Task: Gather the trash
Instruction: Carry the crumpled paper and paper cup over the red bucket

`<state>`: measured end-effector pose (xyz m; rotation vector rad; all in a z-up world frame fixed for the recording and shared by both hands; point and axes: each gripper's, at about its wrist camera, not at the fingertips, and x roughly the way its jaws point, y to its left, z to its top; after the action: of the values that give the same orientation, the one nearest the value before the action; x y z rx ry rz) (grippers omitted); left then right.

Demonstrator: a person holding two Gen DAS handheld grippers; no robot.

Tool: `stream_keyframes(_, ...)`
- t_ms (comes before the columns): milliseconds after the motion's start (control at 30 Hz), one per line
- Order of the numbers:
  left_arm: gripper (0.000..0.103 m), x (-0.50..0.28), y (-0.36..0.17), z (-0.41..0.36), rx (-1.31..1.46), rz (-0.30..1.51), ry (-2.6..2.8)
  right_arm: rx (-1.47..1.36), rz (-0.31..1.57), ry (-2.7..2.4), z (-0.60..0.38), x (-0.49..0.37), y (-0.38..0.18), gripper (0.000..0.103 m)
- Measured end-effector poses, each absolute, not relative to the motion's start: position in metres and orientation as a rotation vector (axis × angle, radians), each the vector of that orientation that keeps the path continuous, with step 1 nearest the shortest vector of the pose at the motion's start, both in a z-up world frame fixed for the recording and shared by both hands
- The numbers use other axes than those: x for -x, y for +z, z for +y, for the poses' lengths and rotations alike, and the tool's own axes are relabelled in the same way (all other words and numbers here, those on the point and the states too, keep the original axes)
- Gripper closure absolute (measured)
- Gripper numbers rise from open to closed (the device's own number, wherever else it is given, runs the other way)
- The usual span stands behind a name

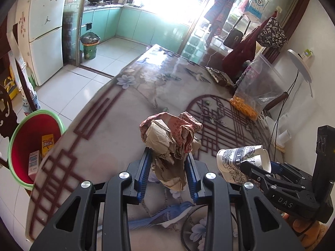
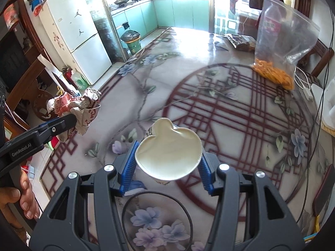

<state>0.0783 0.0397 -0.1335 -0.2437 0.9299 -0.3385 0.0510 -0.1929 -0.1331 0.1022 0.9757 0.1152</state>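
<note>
Left gripper (image 1: 168, 167) clamped narrow on crumpled paper wad (image 1: 171, 138), lifted clear of table (image 1: 100, 138). Right gripper (image 2: 167, 163) part open, squeezing dented paper cup (image 2: 169, 154) by its sides, also aloft. Red bin (image 1: 31, 142) down left, beyond table edge. Risks: loose wad tail snagging or slipping; cup popping free if crushed further. Cup contents possibly none, glare hampers reading.

Two grippers: the left gripper (image 1: 169, 167) and the right gripper (image 2: 167, 165). One crumpled paper wad (image 1: 171, 133). One paper cup (image 2: 169, 156). One clear bag (image 2: 280, 48) of orange snacks, far right. Two bins: a red bin (image 1: 31, 142) near left holding two cartons, and a green bin (image 1: 90, 46) far off. One fridge (image 1: 44, 31). One table (image 1: 117, 129).
</note>
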Motion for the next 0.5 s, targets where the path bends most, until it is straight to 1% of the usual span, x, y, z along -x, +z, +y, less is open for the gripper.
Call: stream_keyframes(500,0.073,-0.084,-0.127,0.12,0.189,0.908,-0.359,-0.087,0.963,0.076,-0.114,-0.05,-0.119,0.051)
